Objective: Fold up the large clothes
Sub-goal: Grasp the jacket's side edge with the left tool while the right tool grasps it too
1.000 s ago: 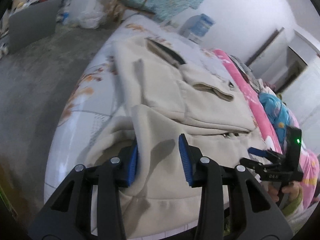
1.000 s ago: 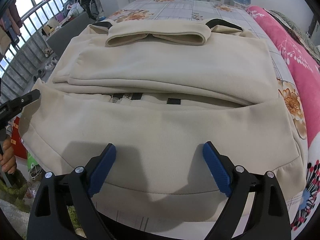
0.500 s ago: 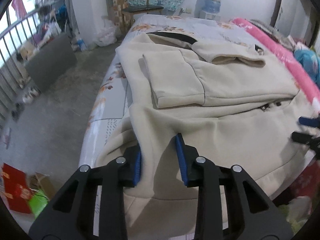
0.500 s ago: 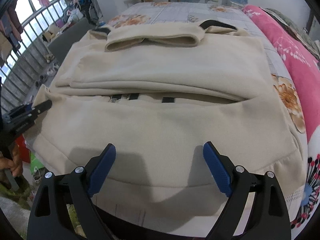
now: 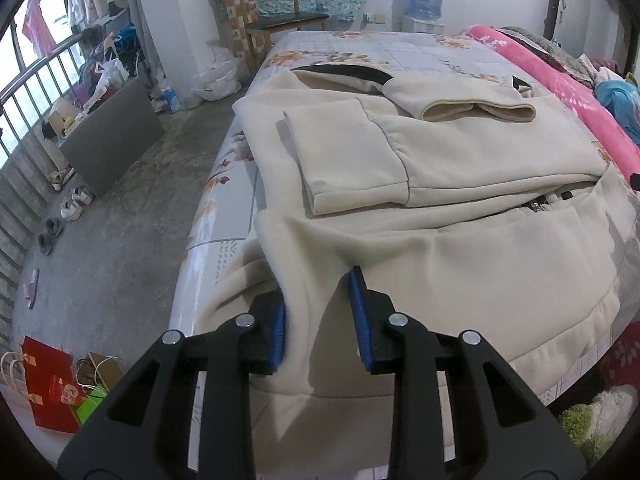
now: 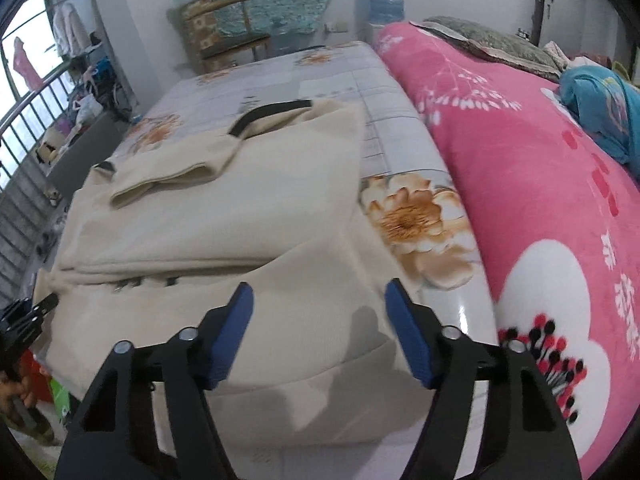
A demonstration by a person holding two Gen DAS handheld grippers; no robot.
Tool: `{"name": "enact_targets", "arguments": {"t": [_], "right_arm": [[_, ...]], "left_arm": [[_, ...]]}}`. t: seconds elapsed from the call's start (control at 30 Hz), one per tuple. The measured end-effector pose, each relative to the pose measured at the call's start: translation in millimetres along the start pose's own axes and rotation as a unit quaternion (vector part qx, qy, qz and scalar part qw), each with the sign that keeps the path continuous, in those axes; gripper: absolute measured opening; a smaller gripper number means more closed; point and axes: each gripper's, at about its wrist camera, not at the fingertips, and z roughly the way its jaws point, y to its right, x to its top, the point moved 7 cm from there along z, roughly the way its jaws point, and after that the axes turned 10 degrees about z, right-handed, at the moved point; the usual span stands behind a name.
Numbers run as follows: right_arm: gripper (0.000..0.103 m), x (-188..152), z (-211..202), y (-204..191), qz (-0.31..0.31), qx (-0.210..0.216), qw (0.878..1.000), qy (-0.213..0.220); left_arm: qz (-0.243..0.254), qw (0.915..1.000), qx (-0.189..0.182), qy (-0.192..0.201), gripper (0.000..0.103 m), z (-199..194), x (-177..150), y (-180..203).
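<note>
Item under handling: cream fleece hoodie (image 5: 460,280), soft and matte, spread flat on a bed with a glossy floral-print sheet (image 5: 400,46). Lower body section draped toward the near edge of the bed, with a thick ribbed hem band along it. One sleeve (image 5: 344,160) folded across the chest as a flat rectangle; second sleeve laid crosswise near the collar, with its open cuff (image 5: 480,110) forming a rounded tube. Metal zipper pull (image 5: 536,205) exposed in the crease between upper and lower halves.

Left gripper (image 5: 318,320): black frame, blue ridged pads, set narrowly apart after just closing in. A raised ridge of the hoodie's left hem corner stands between them and lies against the left pad. Cannot tell whether the right pad presses on it.

Right gripper (image 6: 320,328): fingers well apart, just drawn closer, poised over the hoodie's right hem corner, with nothing pinched.

Adjacent: plush pink blanket (image 6: 540,200) with a white blossom print, along the right side of the bed. Rough grey concrete floor (image 5: 120,240) to the left.
</note>
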Motion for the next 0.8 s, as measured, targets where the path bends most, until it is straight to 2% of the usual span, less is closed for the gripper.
{"name": "enact_targets", "arguments": {"t": [0.13, 0.33, 0.57, 0.8], "right_arm": [[0.050, 7, 17, 8, 0.012, 0.010, 1.000, -0.013], [0.044, 7, 39, 11, 0.014, 0.012, 0.999, -0.030], [0.035, -7, 30, 12, 0.006, 0.005, 0.999, -0.043], [0.017, -7, 28, 7, -0.015, -0.023, 0.999, -0.035]], "left_arm": [[-0.003, 1.0000, 0.000, -0.001, 0.027, 0, 0, 0], [-0.003, 1.0000, 0.001, -0.001, 0.027, 1, 0, 0], [-0.002, 1.0000, 0.001, -0.002, 0.027, 1, -1, 0], [-0.006, 1.0000, -0.002, -0.002, 0.027, 1, -2, -1]]}}
